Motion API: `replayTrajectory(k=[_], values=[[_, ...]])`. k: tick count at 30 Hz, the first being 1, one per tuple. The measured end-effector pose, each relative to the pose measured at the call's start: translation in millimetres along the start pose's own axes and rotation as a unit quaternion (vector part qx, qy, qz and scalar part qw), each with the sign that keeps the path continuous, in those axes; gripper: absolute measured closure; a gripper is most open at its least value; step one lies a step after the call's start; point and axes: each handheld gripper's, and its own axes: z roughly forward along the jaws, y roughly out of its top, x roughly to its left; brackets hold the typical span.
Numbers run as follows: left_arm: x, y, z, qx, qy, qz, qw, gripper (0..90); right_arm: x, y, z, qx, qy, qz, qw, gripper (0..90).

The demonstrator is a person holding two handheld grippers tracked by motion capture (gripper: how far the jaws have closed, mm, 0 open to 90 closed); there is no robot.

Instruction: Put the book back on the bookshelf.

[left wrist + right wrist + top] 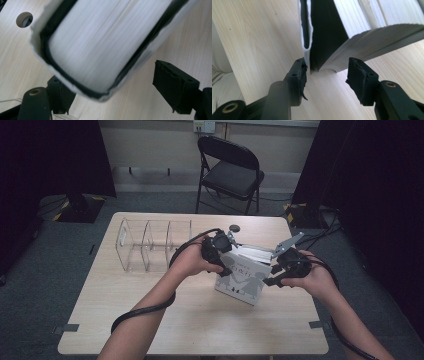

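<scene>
- While the book [243, 279] stands on the table [150, 320] right of centre, between the two hands, it is not yet in the clear acrylic rack [150, 245] lying to its left and a little farther off; all of the rack's compartments look unfilled, so I judge the shelving to be in its early part.
- What seems done: the book is up on one edge, its white illustrated cover facing the near side.
- What seems left: closing it, carrying it left, sliding it into a compartment.
- Its long axis runs roughly left to right, angled so the right end sits nearer; the pages fan open at the top.
- The left gripper [222, 251] rests at the book's far-left top corner; in the left gripper view its jaws straddle the page block [100, 42], the right pad clearly off it, so parted, not clamping.
- The right gripper [272, 276] sits at the right end; its jaws stand apart, one pad beside the cover edge [305, 32], the pages [377, 42] splayed between.
</scene>
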Motion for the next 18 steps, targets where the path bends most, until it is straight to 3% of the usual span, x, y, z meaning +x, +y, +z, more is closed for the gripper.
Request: replayTrajectory(k=[4, 10, 13, 18], values=[[-2.3, 7.4, 1.6, 0.010, 0.018, 0.018, 0.9996, 21.3, -1.2, 0.8, 1.4, 0.004, 0.002, 0.000, 1.0000, 48.7], [-3.0, 9.0, 0.6, 0.012, 0.017, 0.014, 0.9997, 23.8, -1.5, -0.9, 0.5, 0.001, 0.001, 0.002, 1.0000, 48.6], [-4.4, 9.7, -2.4, 0.024, 0.016, 0.027, 0.9992, 27.8, -2.9, -2.1, -0.4, 0.001, -0.001, 0.004, 1.0000, 48.6], [-10.3, 9.2, -6.7, 0.031, 0.007, 0.030, 0.9990, 32.1, -5.4, -5.2, -2.3, 0.001, -0.006, 0.006, 1.0000, 48.6]])
